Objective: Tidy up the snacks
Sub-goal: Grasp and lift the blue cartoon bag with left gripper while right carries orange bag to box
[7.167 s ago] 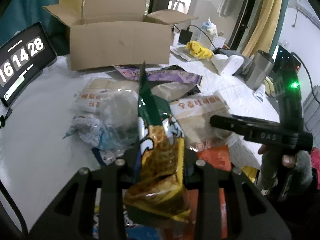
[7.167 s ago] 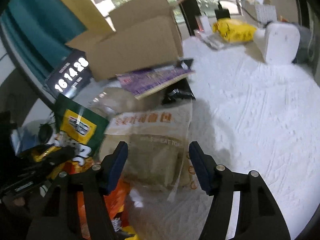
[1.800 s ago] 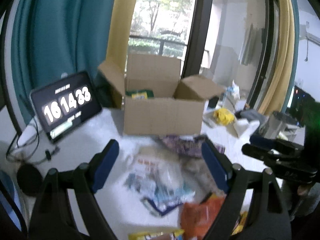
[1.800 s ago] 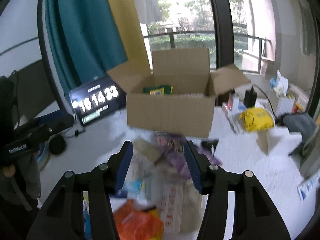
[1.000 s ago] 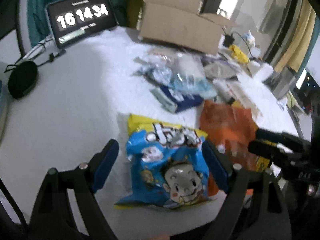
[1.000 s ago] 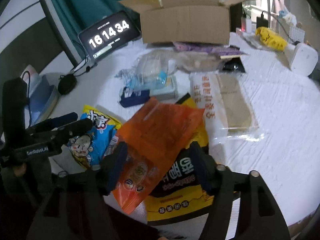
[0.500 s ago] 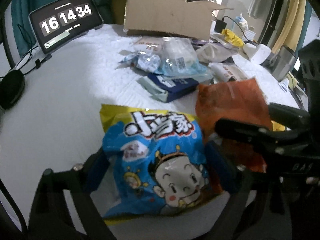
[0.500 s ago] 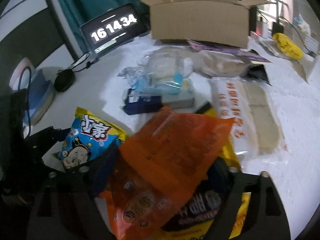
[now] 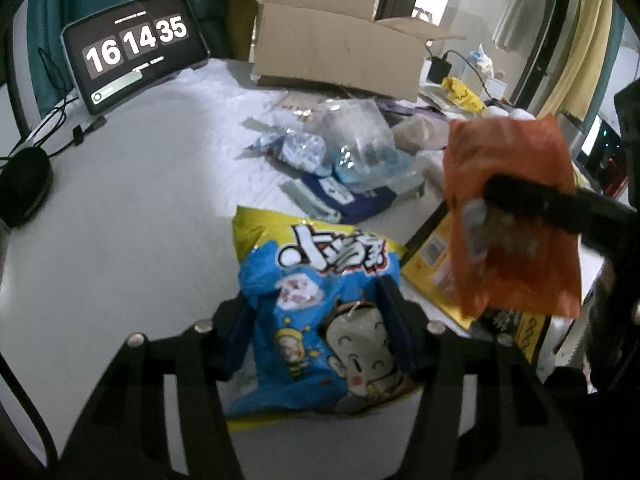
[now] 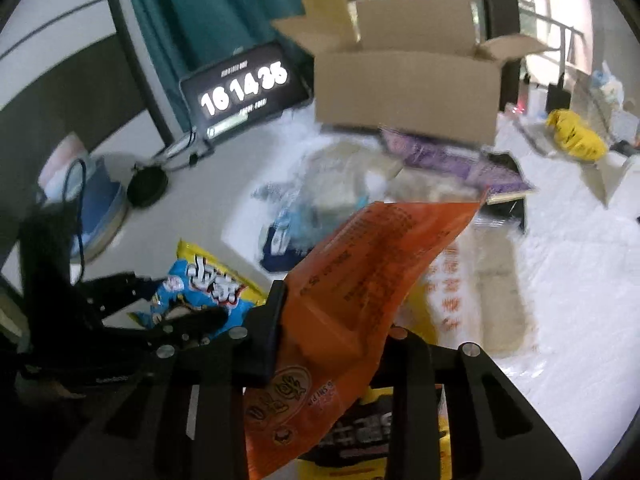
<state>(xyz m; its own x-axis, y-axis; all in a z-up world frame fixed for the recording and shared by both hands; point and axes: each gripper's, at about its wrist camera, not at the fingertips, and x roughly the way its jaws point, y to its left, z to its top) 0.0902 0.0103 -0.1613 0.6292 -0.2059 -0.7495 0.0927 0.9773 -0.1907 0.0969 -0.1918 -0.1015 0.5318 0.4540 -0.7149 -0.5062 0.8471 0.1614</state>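
Note:
My left gripper (image 9: 320,312) is shut on the blue and yellow cartoon snack bag (image 9: 320,300), which still rests on the white table (image 9: 120,208); the bag also shows in the right wrist view (image 10: 208,284). My right gripper (image 10: 332,320) is shut on the orange snack bag (image 10: 372,280) and holds it lifted above the pile; it also shows in the left wrist view (image 9: 508,208). The open cardboard box (image 9: 340,52) stands at the far side of the table, also in the right wrist view (image 10: 408,92).
Several loose snacks lie mid-table: clear plastic bags (image 9: 360,144), a dark blue pack (image 9: 348,196), a yellow and black bag (image 9: 436,256), a long toast pack (image 10: 480,280), a purple pack (image 10: 452,160). A clock tablet (image 9: 136,48) stands at left, with cables and a black puck (image 9: 24,184).
My left gripper has closed on the blue cartoon bag. My right gripper has closed on the orange bag and lifted it off the pile. The clock went from 16:14:34 to 16:14:35.

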